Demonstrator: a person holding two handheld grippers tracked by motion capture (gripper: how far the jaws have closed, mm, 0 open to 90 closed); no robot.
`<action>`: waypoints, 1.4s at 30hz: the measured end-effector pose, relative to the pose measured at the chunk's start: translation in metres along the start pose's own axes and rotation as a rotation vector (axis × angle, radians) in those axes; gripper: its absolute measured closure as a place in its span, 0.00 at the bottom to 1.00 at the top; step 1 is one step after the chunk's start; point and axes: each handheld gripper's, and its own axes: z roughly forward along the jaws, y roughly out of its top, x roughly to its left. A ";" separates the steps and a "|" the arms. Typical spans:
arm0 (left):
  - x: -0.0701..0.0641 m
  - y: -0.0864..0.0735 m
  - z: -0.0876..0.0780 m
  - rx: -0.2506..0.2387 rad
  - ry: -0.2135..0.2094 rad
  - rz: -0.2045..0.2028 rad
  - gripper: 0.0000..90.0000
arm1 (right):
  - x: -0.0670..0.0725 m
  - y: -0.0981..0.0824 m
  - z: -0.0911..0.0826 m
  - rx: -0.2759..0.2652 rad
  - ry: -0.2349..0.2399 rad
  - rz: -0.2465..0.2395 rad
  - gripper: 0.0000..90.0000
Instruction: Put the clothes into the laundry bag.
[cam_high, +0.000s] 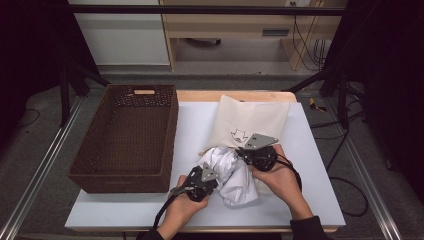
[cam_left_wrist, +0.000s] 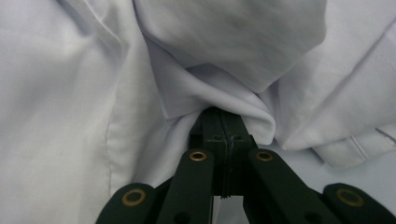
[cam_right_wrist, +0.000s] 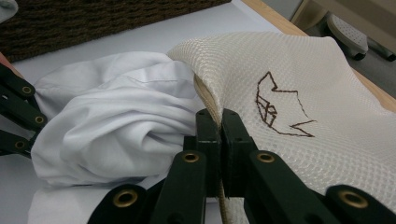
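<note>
A: What does the next move turn on?

B: On how the shirt (cam_high: 227, 172) lies against the mouth of the bag (cam_high: 250, 122). The bag lies flat on the table (cam_high: 310, 200), long axis running from near to far, its mouth at the near end. The shirt is bunched just in front of that mouth, a little to its left, so it has to travel far and slightly right to go in.

A: And the tools?

B: The left gripper (cam_high: 216, 176) sits at the near left of the bundle, jaws clamped tight on a fold of the shirt; its own view shows the white cloth (cam_left_wrist: 205, 93) puckered around the closed tips. The right gripper (cam_high: 246, 151) is at the far right of the bundle, jaws closed on the rim of the bag's mouth (cam_right_wrist: 208, 100), lifting it.

A: So which hand is nearer the work?

B: Both are on it. The left one carries the shirt, the right one holds the opening, and the bundle lies between them, touching the raised rim.

A: Is any of the shirt inside yet?

B: Hard to say. In the right gripper view the shirt (cam_right_wrist: 116, 126) seems to tuck under the lifted mesh (cam_right_wrist: 280, 70), but most of it is plainly outside.

A: The basket (cam_high: 127, 140)?

B: Well to the left, apart from all this. I'd judge the push goes along the bag's length, away from the person, while the right gripper keeps the mouth up
</note>
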 end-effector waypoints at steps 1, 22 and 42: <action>0.000 0.000 0.000 -0.002 -0.001 0.000 1.00 | 0.000 0.000 0.000 -0.001 0.001 0.001 0.98; 0.002 0.020 0.014 -0.057 -0.039 -0.016 1.00 | 0.002 0.001 0.003 0.008 0.009 0.002 0.98; 0.005 0.037 0.030 -0.073 -0.026 -0.023 1.00 | 0.002 0.005 -0.004 0.002 0.005 -0.009 0.98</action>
